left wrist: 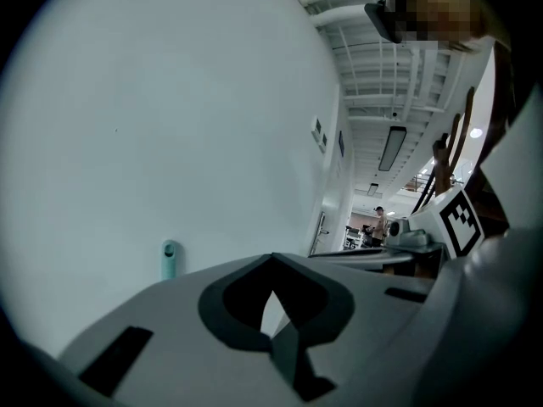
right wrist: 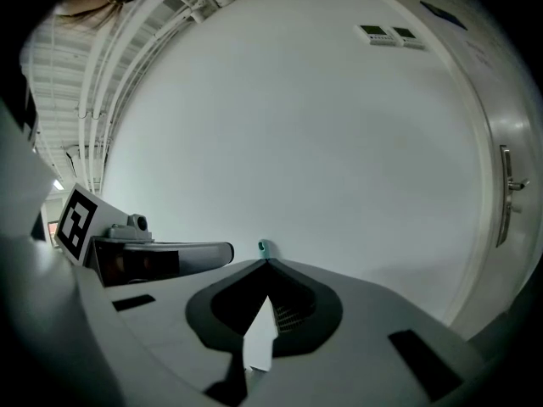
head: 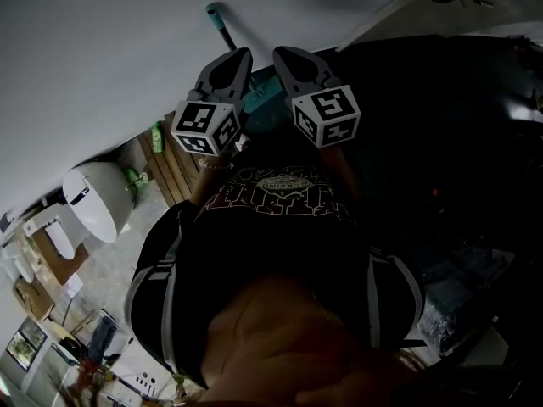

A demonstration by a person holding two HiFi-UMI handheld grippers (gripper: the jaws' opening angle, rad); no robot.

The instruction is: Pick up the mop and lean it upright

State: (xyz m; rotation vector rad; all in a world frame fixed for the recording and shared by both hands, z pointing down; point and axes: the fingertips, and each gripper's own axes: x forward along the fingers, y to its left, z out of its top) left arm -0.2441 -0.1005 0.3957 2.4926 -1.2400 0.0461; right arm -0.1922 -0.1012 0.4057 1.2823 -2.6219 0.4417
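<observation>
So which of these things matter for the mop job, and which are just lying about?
Job: mop handle by the wall; left gripper and right gripper, jaws shut, empty.
Lying about: green bottle; white rounded appliance; wooden slats; door.

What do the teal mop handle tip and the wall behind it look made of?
Mop handle tip: teal, smooth, rounded, with a hanging hole; probably moulded plastic. Wall: white, matte, seamless; likely painted plaster or board, can't tell which.
</observation>
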